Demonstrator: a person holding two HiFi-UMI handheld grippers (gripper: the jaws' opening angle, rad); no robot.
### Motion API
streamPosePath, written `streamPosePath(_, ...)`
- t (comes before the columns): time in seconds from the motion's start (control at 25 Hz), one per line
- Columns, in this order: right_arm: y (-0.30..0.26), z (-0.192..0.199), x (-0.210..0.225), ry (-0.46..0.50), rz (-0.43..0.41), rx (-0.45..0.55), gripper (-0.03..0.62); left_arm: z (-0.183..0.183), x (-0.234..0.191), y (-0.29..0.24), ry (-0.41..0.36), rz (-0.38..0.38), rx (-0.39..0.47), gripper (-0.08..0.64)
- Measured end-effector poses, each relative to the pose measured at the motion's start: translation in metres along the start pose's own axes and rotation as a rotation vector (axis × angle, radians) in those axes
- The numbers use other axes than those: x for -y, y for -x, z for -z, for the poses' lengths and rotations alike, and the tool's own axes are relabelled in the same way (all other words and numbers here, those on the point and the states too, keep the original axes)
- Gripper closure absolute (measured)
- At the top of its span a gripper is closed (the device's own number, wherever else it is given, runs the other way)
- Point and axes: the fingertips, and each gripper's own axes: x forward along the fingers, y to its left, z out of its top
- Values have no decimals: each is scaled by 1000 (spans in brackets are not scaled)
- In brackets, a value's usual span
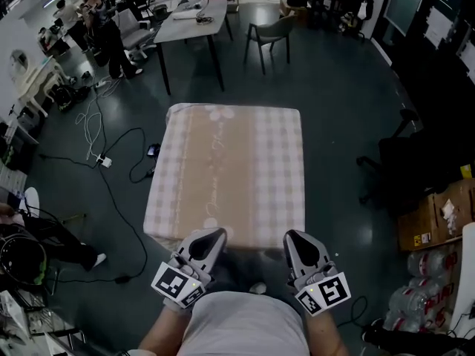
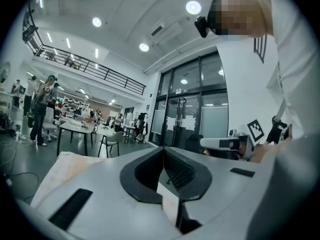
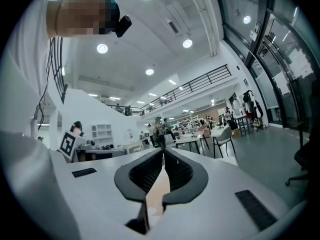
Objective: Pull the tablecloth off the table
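A pink-and-white checked tablecloth covers a small square table in the middle of the head view and lies flat. My left gripper and right gripper are at the cloth's near edge, side by side, pointing away from me. Both are shut. In the left gripper view the left gripper has its jaws closed tip to tip, with the tablecloth lying beyond at the left. The right gripper is closed the same way, beige cloth showing behind the slit. No fold of cloth shows between either pair of pads.
A grey table and a chair stand at the back, with a person beside them. Cables trail over the floor at left. At right are a black office chair, a cardboard box and water bottles.
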Motion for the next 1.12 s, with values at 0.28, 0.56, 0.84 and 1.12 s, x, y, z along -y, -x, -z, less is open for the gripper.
streamPosePath(0.28, -80, -2, 6, -9, 13, -30, 561, -11, -86, -21, 27, -14, 3, 548)
streamPosePath(0.56, -158, -4, 9, -12, 40, -51, 561, -7, -180, -37, 20, -38, -67, 548)
streamPosePath(0.84, -229, 6, 8, -3, 81, -97, 561, 9, -291, -52, 75, -100, -151, 548)
streamPosePath(1.12, -268, 16, 21, 23, 139, -163, 561, 44, -387, -81, 58, -143, -228, 548)
